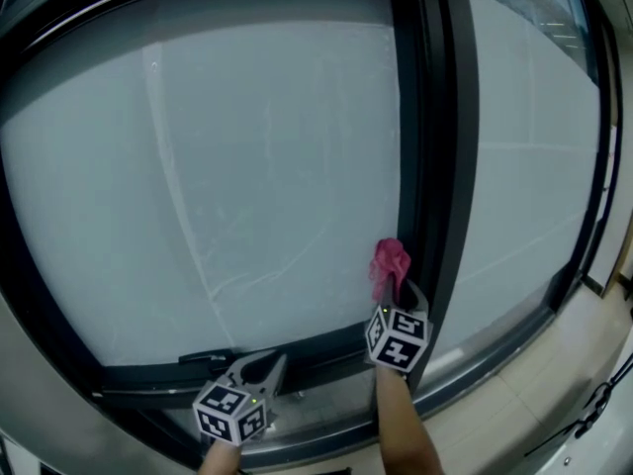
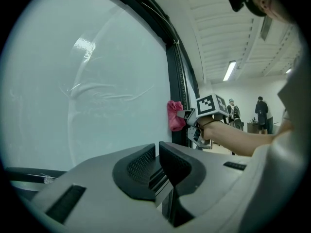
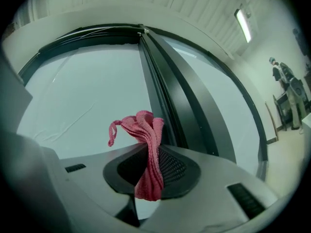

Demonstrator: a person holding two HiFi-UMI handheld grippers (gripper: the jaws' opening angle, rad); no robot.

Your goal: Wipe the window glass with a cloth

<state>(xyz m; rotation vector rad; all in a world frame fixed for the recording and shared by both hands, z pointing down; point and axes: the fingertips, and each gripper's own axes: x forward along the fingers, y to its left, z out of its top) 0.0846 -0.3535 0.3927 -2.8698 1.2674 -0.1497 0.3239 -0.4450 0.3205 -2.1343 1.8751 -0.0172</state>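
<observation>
**Head view.** The right gripper (image 1: 397, 293) is pinching the pink cloth (image 1: 389, 261) and holding it up at the lower right corner of the window glass (image 1: 198, 186), just beside the dark mullion (image 1: 435, 166). The left gripper (image 1: 269, 366) is hanging low by the sill (image 1: 326, 404), well apart from the cloth. Pale streaks (image 1: 188, 226) are arcing across the pane.

**Left gripper view.** Its jaws are pressing together with nothing between them. The cloth is sitting at the pane's edge, but I cannot tell whether it is touching glass or frame. A stroke starting this close to the mullion is likely to be snagging the cloth there.

**Right gripper view.** The jaws are clamping only a narrow fold. The bunch is flopping above them and a tail is dangling below.
- Drag on the glass may be pulling the fold out.
- With so little padding ahead of the tips, hard plastic may be scraping the pane.
- A small wad is probably leaving streaks behind.

**Room.** The glass is looking frosted and smooth. A strip light (image 3: 242, 18) is glowing on a white ribbed ceiling. People (image 3: 286, 96) are standing far off at the right, on a pale floor.
</observation>
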